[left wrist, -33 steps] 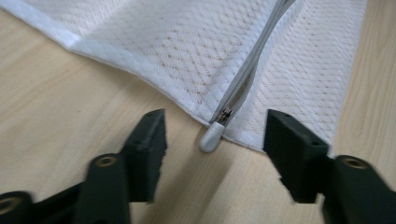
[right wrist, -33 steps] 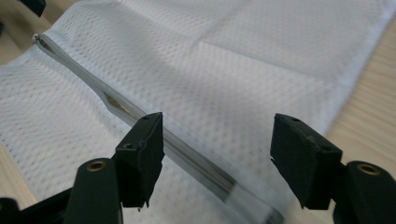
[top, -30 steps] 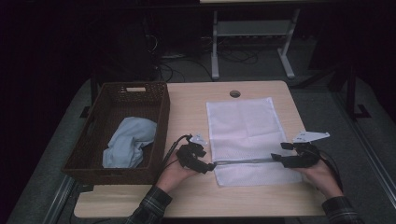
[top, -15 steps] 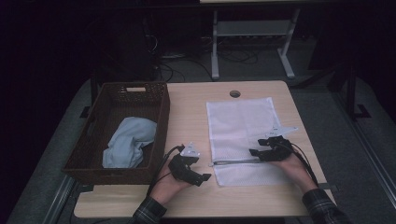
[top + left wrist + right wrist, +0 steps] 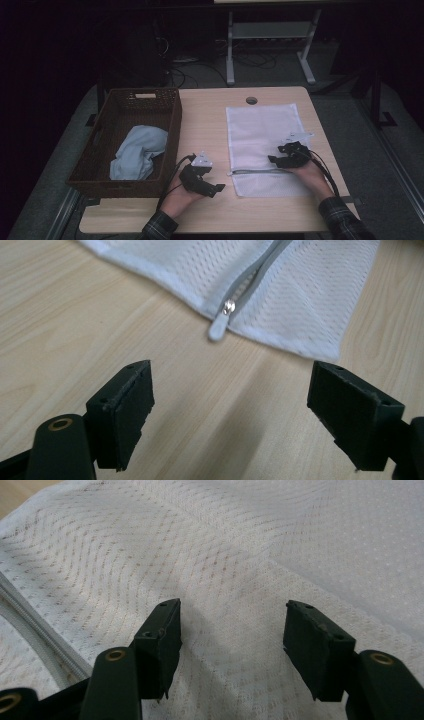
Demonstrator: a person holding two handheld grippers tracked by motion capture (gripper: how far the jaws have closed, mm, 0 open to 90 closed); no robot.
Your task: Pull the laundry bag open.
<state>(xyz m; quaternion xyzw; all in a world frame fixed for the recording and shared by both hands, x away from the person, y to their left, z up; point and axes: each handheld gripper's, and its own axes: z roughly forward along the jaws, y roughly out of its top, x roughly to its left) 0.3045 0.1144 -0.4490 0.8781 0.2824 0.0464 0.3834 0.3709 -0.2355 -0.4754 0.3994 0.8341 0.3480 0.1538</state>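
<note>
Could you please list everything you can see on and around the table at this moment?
Mesh laundry bag: one, white, flat on the table's right half.
Zipper pull: one, white with a metal slider, at the bag's near left edge.
Wicker basket: one, dark brown, left edge of table.
Cloth: one, light blue, crumpled in the basket.
Table: one, light wood, round hole near the far edge.
Metal stand: one, grey, on the floor behind.
Left claw: black, open, over bare wood beside the bag.
Right claw: black, open, over the bag.
</note>
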